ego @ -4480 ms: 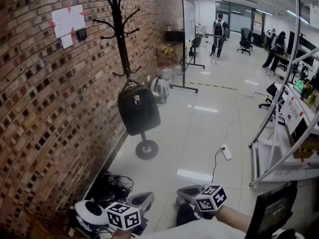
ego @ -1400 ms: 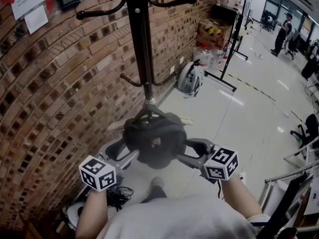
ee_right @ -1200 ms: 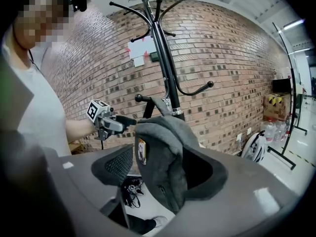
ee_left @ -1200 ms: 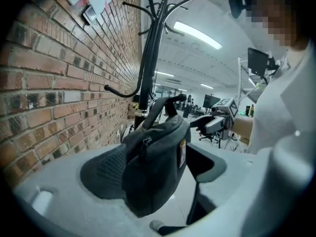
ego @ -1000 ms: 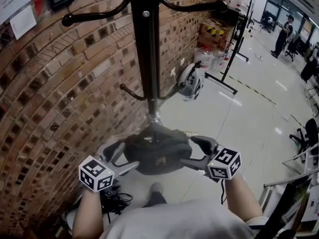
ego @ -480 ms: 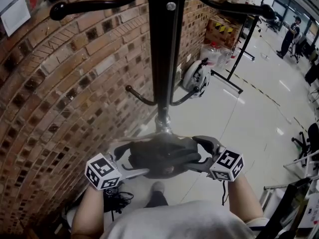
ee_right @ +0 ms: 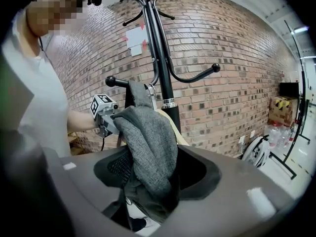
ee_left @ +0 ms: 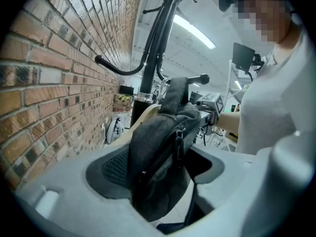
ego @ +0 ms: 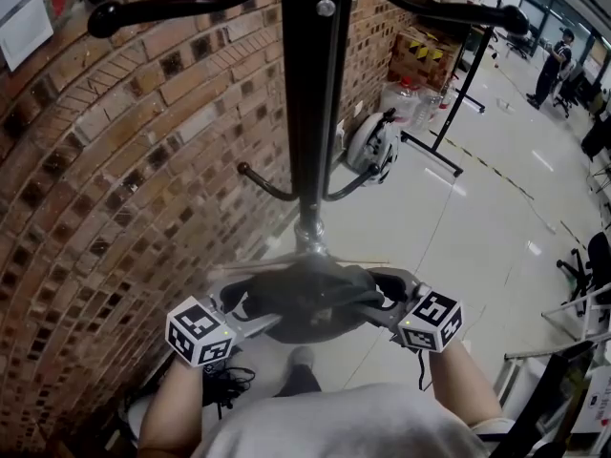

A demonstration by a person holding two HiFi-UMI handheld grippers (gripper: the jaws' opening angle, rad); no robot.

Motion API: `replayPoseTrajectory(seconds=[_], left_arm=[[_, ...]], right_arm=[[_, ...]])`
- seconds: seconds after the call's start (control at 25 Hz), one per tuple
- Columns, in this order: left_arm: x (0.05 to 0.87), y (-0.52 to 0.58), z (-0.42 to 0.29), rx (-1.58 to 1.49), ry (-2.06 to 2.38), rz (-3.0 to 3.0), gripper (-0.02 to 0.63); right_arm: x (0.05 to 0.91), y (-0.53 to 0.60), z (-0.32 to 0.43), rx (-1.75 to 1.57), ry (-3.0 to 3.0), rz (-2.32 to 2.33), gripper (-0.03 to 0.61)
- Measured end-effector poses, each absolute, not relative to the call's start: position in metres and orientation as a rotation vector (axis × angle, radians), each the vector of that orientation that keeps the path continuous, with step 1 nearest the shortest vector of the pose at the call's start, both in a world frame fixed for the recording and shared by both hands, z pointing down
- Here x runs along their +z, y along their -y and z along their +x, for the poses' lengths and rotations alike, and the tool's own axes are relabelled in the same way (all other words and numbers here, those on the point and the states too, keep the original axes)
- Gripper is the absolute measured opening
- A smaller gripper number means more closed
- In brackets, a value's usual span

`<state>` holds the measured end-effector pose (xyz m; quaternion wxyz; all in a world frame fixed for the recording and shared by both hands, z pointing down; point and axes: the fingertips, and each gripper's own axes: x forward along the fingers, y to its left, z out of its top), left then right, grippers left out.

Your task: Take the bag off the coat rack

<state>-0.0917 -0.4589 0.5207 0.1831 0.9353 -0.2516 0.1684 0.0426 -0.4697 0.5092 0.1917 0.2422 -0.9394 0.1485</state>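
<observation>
Both grippers are closing on the bag, one at each side. Seen along its own jaws, the left gripper has a fold of dark cloth with a zip between them, bunched against the pads. The right gripper has a grey fold wedged the same way. Neither has closed far, because the bag fills the gap.

From the head view, the left gripper and right gripper flank the bag, which sits close against the rack just under a collar on the pole. It is blurred there. Its strap rises toward a hook with a ball end. No view settles whether the strap still hangs on that hook.

By my reading the task is at the grasp: both sides are caught, but the bag is still right at the rack. What is left is to firm the grip, lift until the strap clears the hook tip, and draw the bag away from the pole. The likely snag is the strap catching on the ball end.
</observation>
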Motion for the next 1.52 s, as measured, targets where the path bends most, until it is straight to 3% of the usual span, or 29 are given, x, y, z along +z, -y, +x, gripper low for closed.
replayPoseTrajectory(seconds=[0.16, 0.32, 1.04, 1.52], left_arm=[[0.52, 0.46, -0.093, 0.449, 0.763, 2.61, 0.286], [0.518, 0.458, -0.093, 0.46, 0.789, 2.587, 0.264], [0.477, 0.431, -0.087, 0.458, 0.861, 2.587, 0.255], [0.468, 0.324, -0.075, 0.433, 0.958, 2.521, 0.255]], right_arm=[[0.51, 0.467, 0.041, 0.477, 2.638, 0.708, 0.23], [0.509, 0.466, 0.041, 0.499, 2.632, 0.723, 0.212], [0.471, 0.438, 0.048, 0.528, 2.694, 0.725, 0.189], [0.46, 0.337, 0.06, 0.554, 2.716, 0.614, 0.189]])
